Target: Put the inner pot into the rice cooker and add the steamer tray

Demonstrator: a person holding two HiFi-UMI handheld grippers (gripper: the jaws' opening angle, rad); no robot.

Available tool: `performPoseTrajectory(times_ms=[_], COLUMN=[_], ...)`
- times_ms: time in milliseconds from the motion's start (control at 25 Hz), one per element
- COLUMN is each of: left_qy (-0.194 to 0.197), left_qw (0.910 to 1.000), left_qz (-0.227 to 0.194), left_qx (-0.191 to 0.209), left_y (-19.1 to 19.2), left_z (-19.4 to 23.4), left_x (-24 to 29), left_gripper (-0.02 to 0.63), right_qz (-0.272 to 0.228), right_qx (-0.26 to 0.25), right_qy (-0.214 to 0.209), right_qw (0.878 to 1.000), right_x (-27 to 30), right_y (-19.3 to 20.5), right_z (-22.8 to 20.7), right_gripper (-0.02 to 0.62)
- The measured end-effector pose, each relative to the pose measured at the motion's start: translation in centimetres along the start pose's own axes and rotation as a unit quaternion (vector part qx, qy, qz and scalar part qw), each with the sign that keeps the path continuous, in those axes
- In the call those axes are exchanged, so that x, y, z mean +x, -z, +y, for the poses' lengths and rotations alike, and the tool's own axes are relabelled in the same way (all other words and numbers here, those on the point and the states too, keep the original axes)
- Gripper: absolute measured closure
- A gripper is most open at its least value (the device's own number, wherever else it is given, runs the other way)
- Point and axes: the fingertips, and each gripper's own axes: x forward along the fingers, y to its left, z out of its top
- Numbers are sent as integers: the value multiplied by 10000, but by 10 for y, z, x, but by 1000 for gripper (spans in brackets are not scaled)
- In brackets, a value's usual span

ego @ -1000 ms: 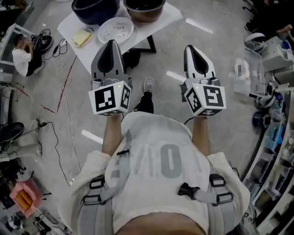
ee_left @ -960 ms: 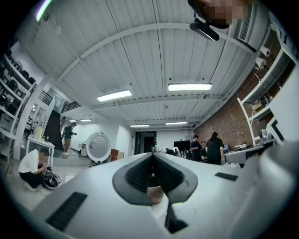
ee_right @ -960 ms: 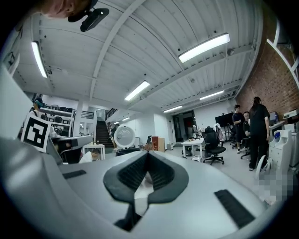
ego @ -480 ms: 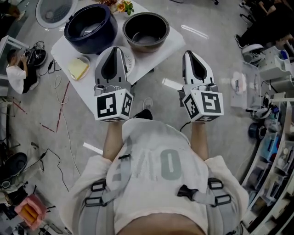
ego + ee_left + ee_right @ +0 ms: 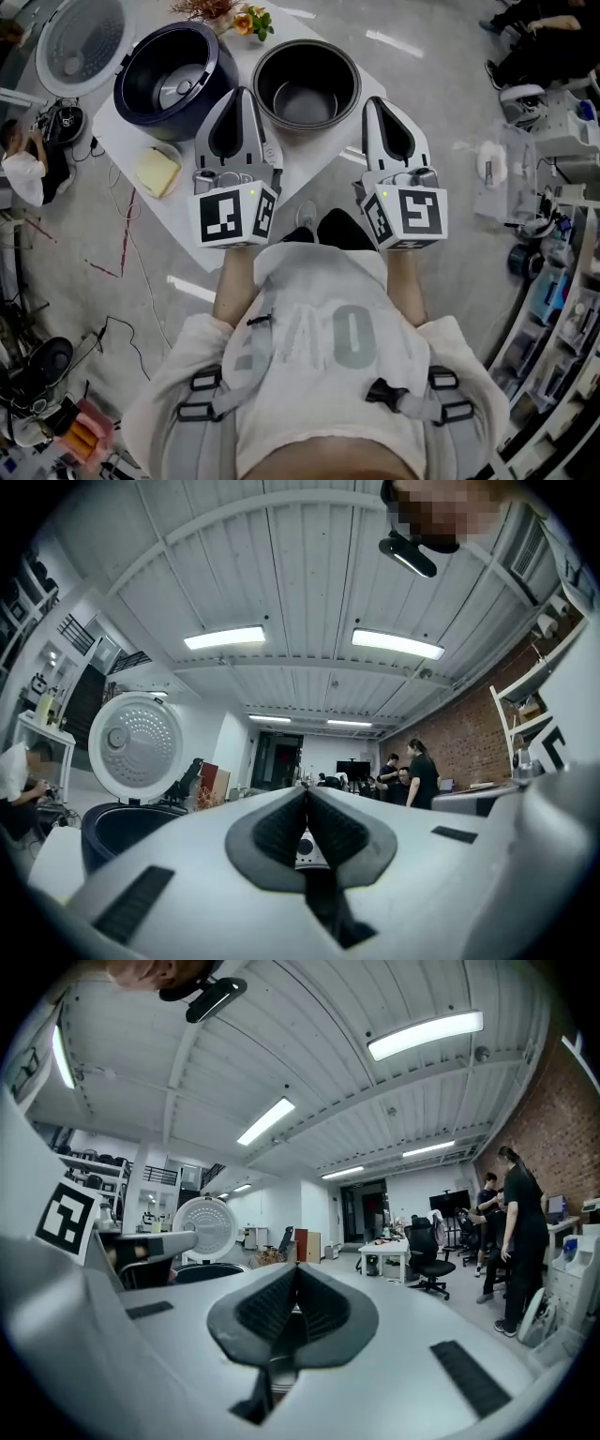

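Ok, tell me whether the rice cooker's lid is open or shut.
Open. The lid stands swung up off the rice cooker, its perforated inner face showing, and the cooker's cavity lies exposed in the head view.

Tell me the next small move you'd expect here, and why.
Probably open both jaws, ready to grip the inner pot by its rim. The left gripper and right gripper are shut with nothing between them, one at either side of the pot in the head view. The pot stands on the table beside the open, empty rice cooker, not in it.
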Motion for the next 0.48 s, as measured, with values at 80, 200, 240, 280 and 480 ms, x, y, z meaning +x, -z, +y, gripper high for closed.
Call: performPoseTrajectory(times_ms=[80, 200, 240, 280, 480], left_qy=[-15, -133, -177, -222, -460], left_qw=[10000, 9998, 9997, 9996, 9974], left_qz=[55, 118, 141, 159, 182], left_qx=[57, 60, 69, 123, 523], left_y=[6, 15, 17, 18, 21], left_z=[0, 1, 2, 3, 6], left_x=[8, 16, 18, 21, 35], left_gripper=[586, 586, 586, 586, 585], right_qz=[61, 127, 133, 129, 54], right_qx=[-24, 47, 96, 128, -31], right_qy=[4, 26, 23, 16, -111], right_qw=[10000, 9999, 9999, 9998, 9999], right_x=[11, 20, 23, 26, 44], right_y=[5, 11, 12, 13, 12], right_z=[-4, -15, -19, -23, -36], right_gripper=[586, 586, 586, 586, 586])
